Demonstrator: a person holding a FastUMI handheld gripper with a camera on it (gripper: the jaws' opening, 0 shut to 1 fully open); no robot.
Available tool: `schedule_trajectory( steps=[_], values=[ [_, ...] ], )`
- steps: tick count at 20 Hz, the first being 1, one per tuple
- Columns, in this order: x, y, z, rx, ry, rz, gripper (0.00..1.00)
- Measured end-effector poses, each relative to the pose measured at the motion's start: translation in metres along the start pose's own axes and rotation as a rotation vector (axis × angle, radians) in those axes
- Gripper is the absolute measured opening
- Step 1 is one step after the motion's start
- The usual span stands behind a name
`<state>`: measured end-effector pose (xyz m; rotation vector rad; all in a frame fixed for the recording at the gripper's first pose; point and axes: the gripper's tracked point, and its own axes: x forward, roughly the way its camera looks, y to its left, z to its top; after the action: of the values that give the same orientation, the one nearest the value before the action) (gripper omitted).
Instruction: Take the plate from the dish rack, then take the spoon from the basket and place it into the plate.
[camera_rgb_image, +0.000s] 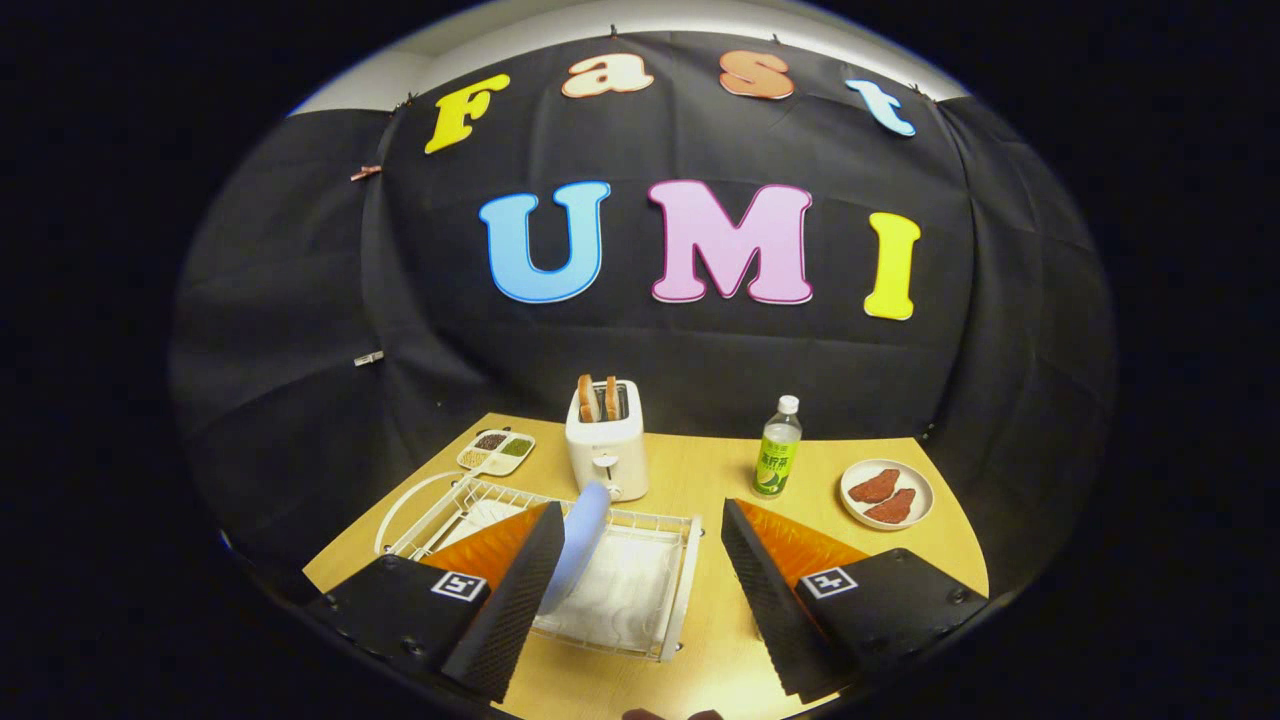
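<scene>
The fingers (640, 590) are held spread wide above the near edge of the tabletop (720, 640), with nothing pinched between them. A pale blue plate (578, 545) is stood on edge in a white wire rack (640, 590), just beside the inner face of the left finger (whether it is touched by that finger cannot be told). The rack is set on the left half of the tabletop, partly hidden by the left finger. Beyond the rack, a white toaster (607, 450) with two slices of toast (598, 398) in its slots is seen. To its left, a small divided tray (496, 452) of grains is laid. Right of the toaster a bottle (777, 450) with a green label is stood upright, and further right a plate of meat (887, 494) is placed.
</scene>
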<state>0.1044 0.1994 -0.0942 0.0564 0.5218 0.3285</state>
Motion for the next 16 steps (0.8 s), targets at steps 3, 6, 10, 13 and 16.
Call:
schedule_trajectory(
  steps=[3, 6, 10, 13, 16],
  values=[
    [0.035, 0.02, -0.022, -0.015, 0.111, 0.002, 0.98],
    [0.064, 0.025, -0.049, 0.003, 0.235, -0.038, 0.98],
    [0.092, 0.029, -0.089, 0.057, 0.401, -0.079, 0.96],
    [0.102, 0.039, -0.111, 0.112, 0.497, -0.085, 0.81],
    [0.111, 0.051, -0.117, 0.151, 0.528, -0.066, 0.61]
  ],
)
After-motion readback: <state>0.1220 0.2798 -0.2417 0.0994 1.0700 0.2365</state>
